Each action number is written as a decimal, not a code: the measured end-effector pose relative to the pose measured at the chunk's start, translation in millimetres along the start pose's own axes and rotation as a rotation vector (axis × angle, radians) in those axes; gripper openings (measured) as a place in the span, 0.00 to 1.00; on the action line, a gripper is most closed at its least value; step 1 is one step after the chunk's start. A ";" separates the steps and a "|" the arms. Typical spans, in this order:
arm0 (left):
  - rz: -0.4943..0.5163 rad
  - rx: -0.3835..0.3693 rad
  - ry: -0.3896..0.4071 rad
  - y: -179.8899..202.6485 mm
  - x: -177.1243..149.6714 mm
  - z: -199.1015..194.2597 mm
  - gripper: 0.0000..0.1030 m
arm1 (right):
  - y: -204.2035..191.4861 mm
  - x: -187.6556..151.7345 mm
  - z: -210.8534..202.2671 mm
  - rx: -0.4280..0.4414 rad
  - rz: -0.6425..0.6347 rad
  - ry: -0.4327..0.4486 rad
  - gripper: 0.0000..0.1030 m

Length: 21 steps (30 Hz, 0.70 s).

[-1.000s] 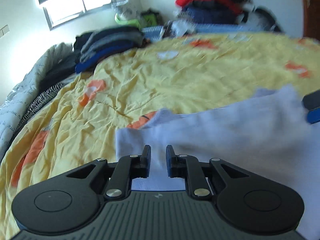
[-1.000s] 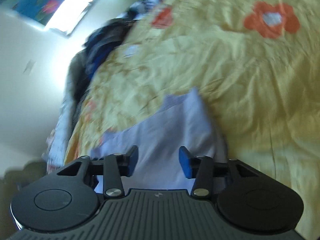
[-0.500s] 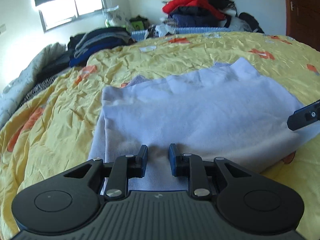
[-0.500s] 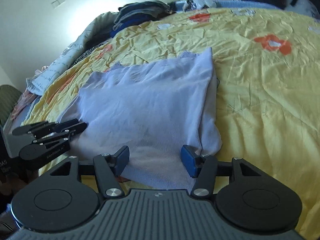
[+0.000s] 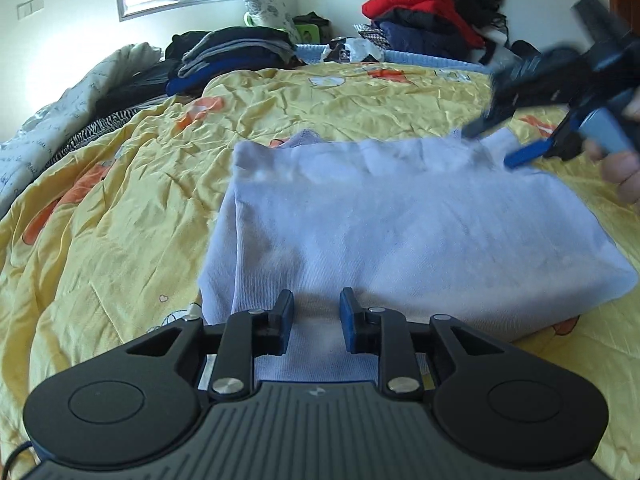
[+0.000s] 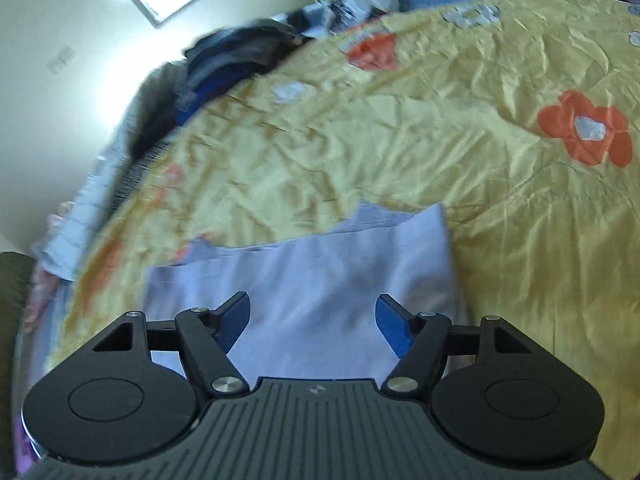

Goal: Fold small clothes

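Bed (image 5: pixel 120 208): yellow quilt with orange flowers, the biggest item; it carries everything I work on. At its 10 to 11 o'clock edge in the left view sits a stack of dark folded clothes (image 5: pixel 232 54).

Lilac garment (image 5: pixel 400 220): lies folded and flat on the quilt, centre of the left view, its doubled edge showing along 9 o'clock. Half a second ago both tools sat at its near hem; now it rests free of either, so I judge this fold laid down and the next one, or a smoothing pass, due.

Right gripper (image 6: pixel 313 322): fingers have just been opening and now stand wide, nothing between them, cloth only beneath. In the left view it appears blurred at 2 o'clock, over the garment's far corner, a hand (image 5: pixel 624 172) behind it.

Left gripper (image 5: pixel 316 320): fingers narrow but parted after a slight opening, gripping nothing, poised over the near hem at 6 o'clock.
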<state>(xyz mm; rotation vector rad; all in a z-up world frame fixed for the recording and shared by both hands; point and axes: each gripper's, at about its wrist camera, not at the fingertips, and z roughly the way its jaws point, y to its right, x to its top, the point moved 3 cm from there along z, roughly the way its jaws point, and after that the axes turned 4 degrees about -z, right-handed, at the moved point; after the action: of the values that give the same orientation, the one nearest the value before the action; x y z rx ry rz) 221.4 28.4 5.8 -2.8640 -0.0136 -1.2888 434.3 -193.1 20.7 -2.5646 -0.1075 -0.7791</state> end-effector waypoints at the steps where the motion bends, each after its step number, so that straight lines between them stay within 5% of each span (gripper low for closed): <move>1: 0.000 -0.002 0.000 -0.8 0.1 0.5 0.23 | 4.6 0.3 9.5 -0.013 -0.002 -0.025 0.63; 6: 0.007 -0.019 0.016 -2.5 -2.1 0.1 0.23 | 12.9 -2.4 14.5 0.037 -0.015 -0.011 0.63; 9: 0.002 -0.022 0.023 -2.7 -3.2 -0.6 0.23 | 7.0 0.5 12.1 -0.014 -0.025 -0.010 0.59; 11: -0.012 -0.027 0.025 -4.3 -3.2 -0.5 0.23 | -8.5 -5.1 1.1 -0.071 -0.045 0.008 0.59; 14: -0.005 -0.022 0.033 -2.6 -3.9 -0.8 0.23 | -52.1 -24.2 -19.7 0.004 -0.187 0.058 0.66; 18: -0.007 -0.030 0.034 -4.0 -4.6 -1.3 0.23 | -93.9 -47.7 -13.1 0.043 -0.334 -0.007 0.68; 21: -0.010 -0.037 0.035 -5.1 -4.6 -1.6 0.23 | -103.1 -59.5 10.2 -0.006 -0.383 -0.075 0.69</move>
<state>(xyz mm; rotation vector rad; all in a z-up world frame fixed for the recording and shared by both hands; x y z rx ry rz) 217.1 33.5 3.4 -2.8749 -0.0040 -1.3551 368.9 -93.1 22.2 -2.6124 -0.6351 -0.8156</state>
